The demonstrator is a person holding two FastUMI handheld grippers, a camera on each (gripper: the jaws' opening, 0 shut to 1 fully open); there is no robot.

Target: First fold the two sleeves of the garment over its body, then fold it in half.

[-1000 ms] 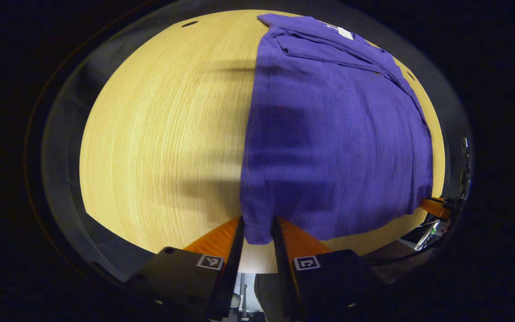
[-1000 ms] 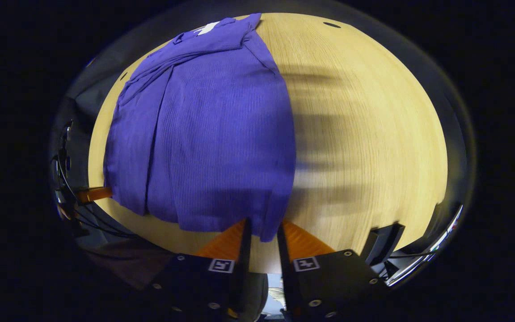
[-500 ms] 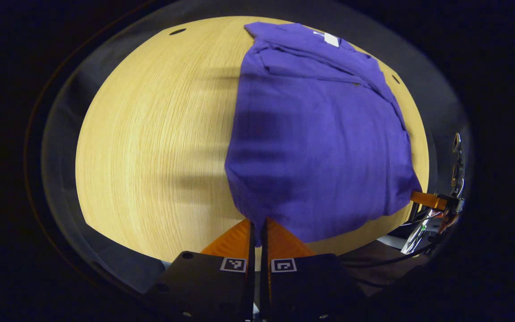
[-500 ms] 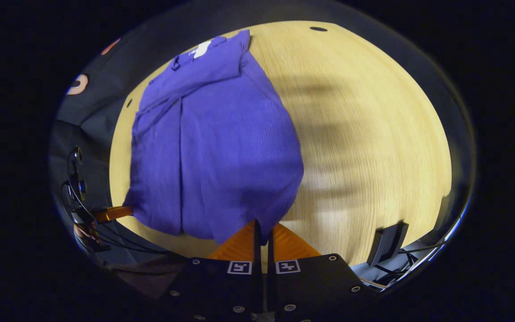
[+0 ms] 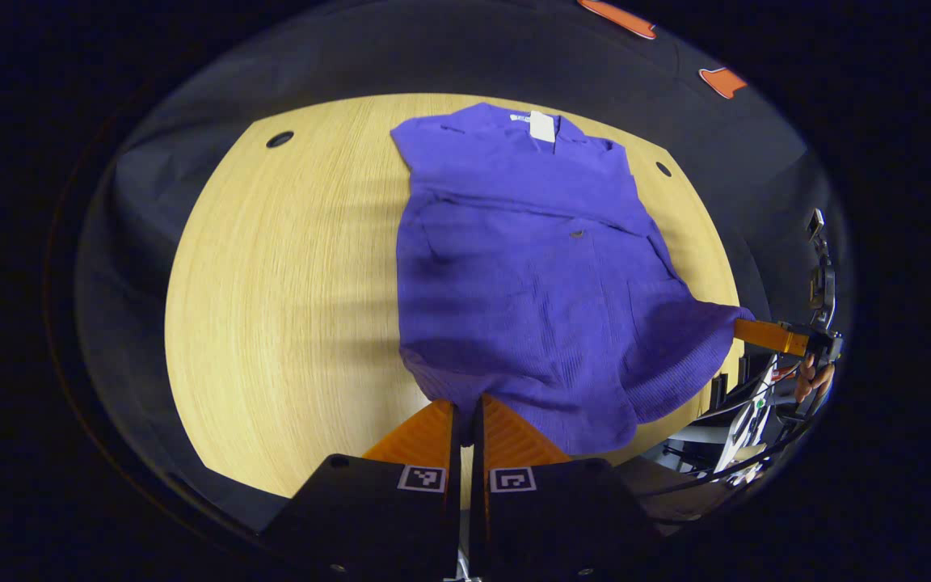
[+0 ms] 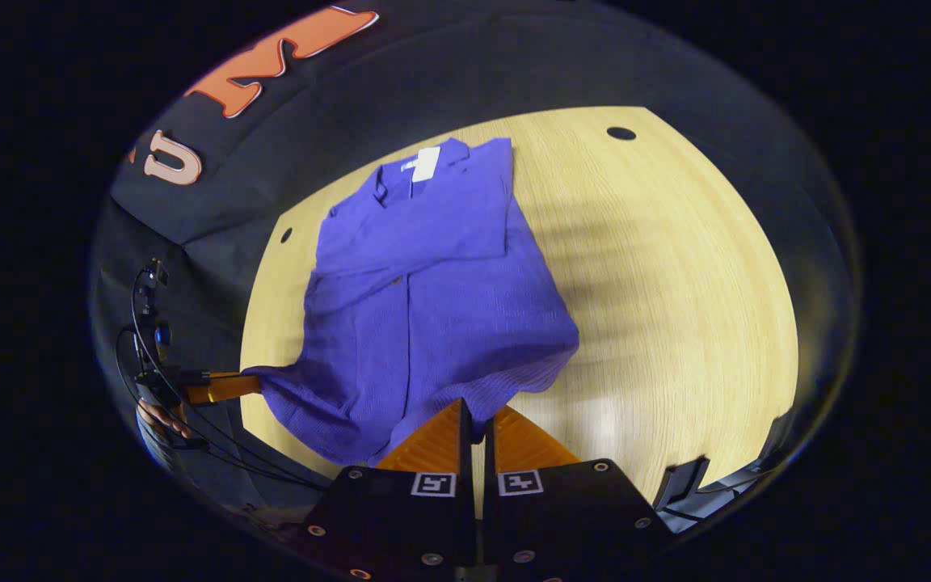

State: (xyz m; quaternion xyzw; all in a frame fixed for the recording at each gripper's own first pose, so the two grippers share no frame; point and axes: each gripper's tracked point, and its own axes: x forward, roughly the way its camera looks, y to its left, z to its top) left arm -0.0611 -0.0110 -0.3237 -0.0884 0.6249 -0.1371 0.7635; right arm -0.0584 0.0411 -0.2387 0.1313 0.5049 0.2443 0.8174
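Purple crinkled-fabric shirt [image 5: 530, 275] lies on the pale round wooden table [image 5: 271, 307], collar at the far edge, sleeves folded over its body, hem lifted off the tabletop. Left gripper [image 5: 465, 412] is pinched closed on one hem corner; right gripper [image 6: 475, 420] is clamped tight on the other.

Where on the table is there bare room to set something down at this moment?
The light wooden table is bare between the purple shirt and its far-corner hole in the left gripper view, and likewise in the right gripper view. It is crowded at the near hem, which both hand-held grippers pinch.
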